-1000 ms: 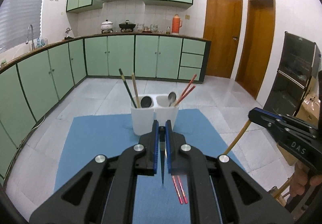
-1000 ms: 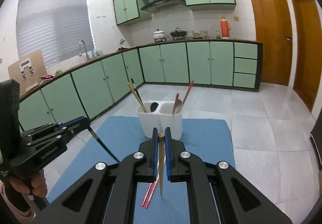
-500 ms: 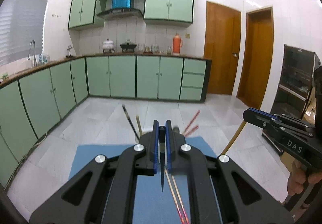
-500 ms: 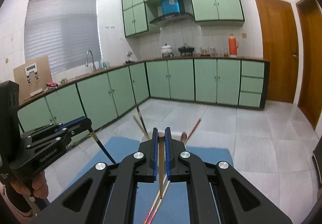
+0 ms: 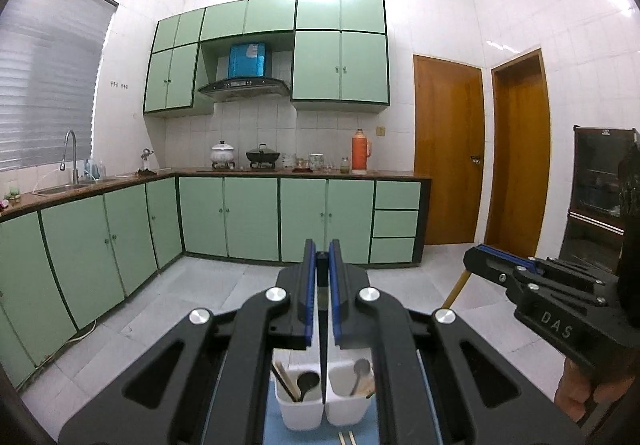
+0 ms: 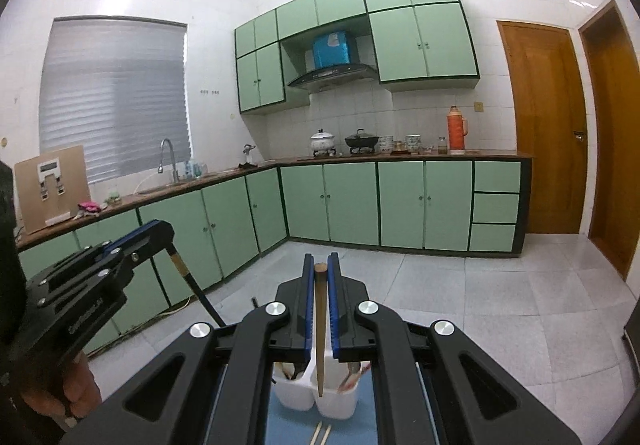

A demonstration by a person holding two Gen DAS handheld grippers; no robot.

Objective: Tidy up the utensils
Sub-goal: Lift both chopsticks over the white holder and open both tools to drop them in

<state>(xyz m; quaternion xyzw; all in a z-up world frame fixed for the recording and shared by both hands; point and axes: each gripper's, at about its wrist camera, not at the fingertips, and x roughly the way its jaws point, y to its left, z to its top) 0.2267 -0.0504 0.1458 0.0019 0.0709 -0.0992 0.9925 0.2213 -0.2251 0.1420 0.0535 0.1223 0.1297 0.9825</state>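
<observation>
Left gripper: jaws clamped on a dark, thin chopstick that hangs tip-down between them, right over the divider of the white two-compartment plastic utensil holder. Right gripper: jaws clamped on a light wooden chopstick, also tip-down above the same holder, tip near the divider or just right of it.

The holder sits on a blue mat on the bench. Left compartment holds a dark ladle-type spoon and brown chopsticks. Right compartment holds a metal spoon; the reddish sticks beside it are only partly visible.

Progress, as I read it: mostly sorted. Two sticks in hand, not yet dropped. One more pale chopstick pair lies on the mat in front of the holder, so at least that pair is left after these two. Which compartment each held stick belongs in: can't tell for sure; presumably match by colour.
</observation>
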